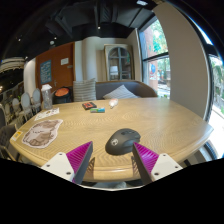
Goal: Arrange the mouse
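A dark mouse (122,141) rests on the wooden tabletop (160,118) just ahead of and between the spread, empty fingers of the gripper (112,160), lined up apparently for a grasp.

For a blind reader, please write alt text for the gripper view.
A dark computer mouse rests on a light wooden table, between the open gripper fingers without visible contact. Beyond it lie small items and papers.

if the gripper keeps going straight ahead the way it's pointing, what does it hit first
Probably the mouse, lying on the table just ahead of the open gripper, roughly in line with the gap between its fingers.
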A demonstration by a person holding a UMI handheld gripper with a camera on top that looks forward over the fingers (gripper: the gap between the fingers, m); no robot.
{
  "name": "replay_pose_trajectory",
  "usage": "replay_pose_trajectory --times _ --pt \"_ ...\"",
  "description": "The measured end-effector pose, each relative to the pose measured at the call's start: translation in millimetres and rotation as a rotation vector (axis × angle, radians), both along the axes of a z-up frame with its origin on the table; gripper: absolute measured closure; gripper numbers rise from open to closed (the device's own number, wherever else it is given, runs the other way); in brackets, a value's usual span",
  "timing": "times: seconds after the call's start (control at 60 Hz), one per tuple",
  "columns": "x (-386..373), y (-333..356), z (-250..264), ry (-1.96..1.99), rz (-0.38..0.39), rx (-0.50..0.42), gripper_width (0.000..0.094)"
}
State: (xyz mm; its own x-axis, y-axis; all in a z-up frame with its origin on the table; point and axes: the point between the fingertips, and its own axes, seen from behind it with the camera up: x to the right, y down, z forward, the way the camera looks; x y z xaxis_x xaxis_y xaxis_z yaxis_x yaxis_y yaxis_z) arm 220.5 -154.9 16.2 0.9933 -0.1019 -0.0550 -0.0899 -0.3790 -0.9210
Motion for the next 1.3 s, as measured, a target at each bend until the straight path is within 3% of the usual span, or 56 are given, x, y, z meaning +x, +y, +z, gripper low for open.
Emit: replay_pose_trajectory --times 0.083,0.333,0.383,0.433,0.583,0.7,0.817,0.983,1.15,1.3 --pt "19 24 -14 0.015 -0.017 -0.071 0.0112" --pt "19 86 -24 -0.041 -0.03 -0.153 0.0136" --pt "20 98 -28 -0.073 -0.037 -0.173 0.0229" --pt "28 101 -31 -0.119 -0.074 -0.194 0.0436" --pt "29 105 -23 -0.147 -0.13 -0.151 0.0577" --pt "6 108 -14 -0.047 -0.103 -0.12 0.0593" --pt "-44 112 48 -0.053 -0.092 -0.024 0.0592" --pt "-196 141 103 -0.078 0.062 0.054 0.0577" --pt "-300 168 40 -0.07 0.146 -0.076 0.0573" --pt "-319 172 -15 -0.144 0.154 -0.177 0.0561"
